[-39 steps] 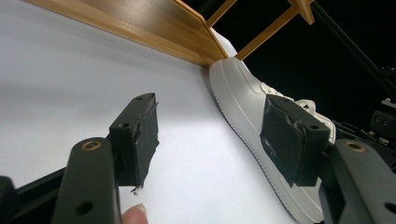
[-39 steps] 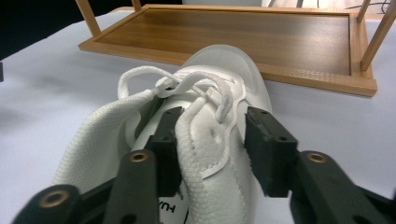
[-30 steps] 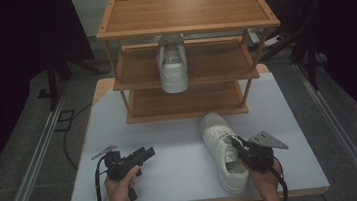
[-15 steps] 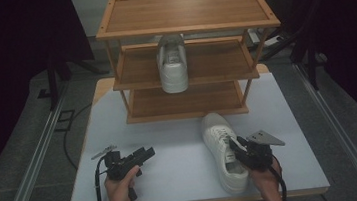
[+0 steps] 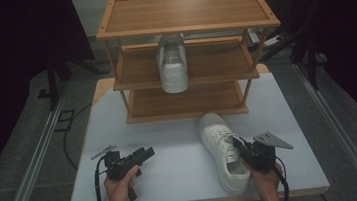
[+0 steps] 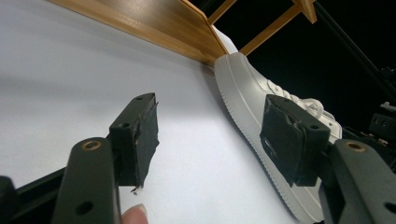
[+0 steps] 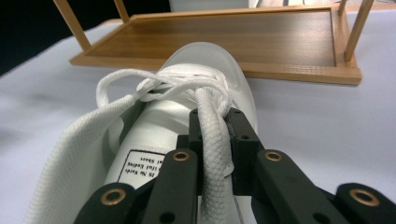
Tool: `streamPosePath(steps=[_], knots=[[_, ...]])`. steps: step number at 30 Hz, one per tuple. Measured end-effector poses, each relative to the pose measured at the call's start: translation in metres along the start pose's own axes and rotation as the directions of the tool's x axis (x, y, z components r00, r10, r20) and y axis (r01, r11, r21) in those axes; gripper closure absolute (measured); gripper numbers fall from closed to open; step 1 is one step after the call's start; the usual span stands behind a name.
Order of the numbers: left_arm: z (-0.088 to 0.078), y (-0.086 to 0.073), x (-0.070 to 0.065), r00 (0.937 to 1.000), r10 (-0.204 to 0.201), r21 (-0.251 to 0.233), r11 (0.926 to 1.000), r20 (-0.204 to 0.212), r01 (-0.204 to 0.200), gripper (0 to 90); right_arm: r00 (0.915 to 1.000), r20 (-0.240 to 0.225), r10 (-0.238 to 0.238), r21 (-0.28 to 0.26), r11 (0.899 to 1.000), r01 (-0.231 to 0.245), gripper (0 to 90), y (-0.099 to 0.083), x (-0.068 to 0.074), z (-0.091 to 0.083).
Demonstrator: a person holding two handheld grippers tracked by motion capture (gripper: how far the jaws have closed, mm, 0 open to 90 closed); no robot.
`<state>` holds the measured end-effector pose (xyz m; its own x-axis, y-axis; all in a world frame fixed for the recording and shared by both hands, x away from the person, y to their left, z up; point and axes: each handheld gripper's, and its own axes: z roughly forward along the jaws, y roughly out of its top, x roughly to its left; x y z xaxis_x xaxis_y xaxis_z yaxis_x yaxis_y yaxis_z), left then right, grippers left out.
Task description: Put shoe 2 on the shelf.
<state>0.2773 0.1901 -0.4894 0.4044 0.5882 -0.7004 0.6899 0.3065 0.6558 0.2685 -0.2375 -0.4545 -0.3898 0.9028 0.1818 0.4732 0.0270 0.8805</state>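
White shoe (image 5: 223, 151) lengthwise, toe toward rack (image 5: 187, 104); right hand-held gripper (image 7: 215, 140) clamped on lace (image 7: 212, 140).

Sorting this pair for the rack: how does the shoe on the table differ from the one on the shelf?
The shoe on the table lies on the white table before the rack; the shoe on the shelf sits on the middle shelf. The table shoe points toe toward the rack at a slant; the shelf shoe shows its heel. The right gripper pinches the table shoe's lace; nothing touches the shelf shoe. Both are white lace-ups.
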Motion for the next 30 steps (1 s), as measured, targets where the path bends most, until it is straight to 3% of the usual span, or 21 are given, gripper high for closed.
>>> streamPosePath(steps=[5, 9, 19, 30], knots=[[-0.001, 0.0, 0.001, 0.9998, -0.017, -0.003, 0.9998, 0.008, 0.017, 36.4, 0.9993, -0.024, 0.028, -0.025, 0.999, -0.029, 82.5, -0.003, 0.0, -0.003], [-0.001, 0.0, 0.002, 0.9997, -0.022, -0.006, 0.9997, 0.005, 0.022, 36.5, 0.995, -0.058, 0.081, -0.044, 0.996, -0.084, 82.5, -0.005, -0.002, -0.006], [-0.001, 0.0, 0.002, 0.9998, -0.022, -0.004, 0.9998, 0.005, 0.022, 36.5, 0.9786, -0.118, 0.168, -0.114, 0.977, -0.182, 82.6, 0.0, -0.004, -0.021], [-0.001, 0.0, 0.002, 0.9997, -0.023, -0.004, 0.9997, 0.003, 0.023, 36.5, 0.9637, -0.18, 0.197, -0.159, 0.961, -0.226, 82.6, 0.008, 0.0, -0.033]])
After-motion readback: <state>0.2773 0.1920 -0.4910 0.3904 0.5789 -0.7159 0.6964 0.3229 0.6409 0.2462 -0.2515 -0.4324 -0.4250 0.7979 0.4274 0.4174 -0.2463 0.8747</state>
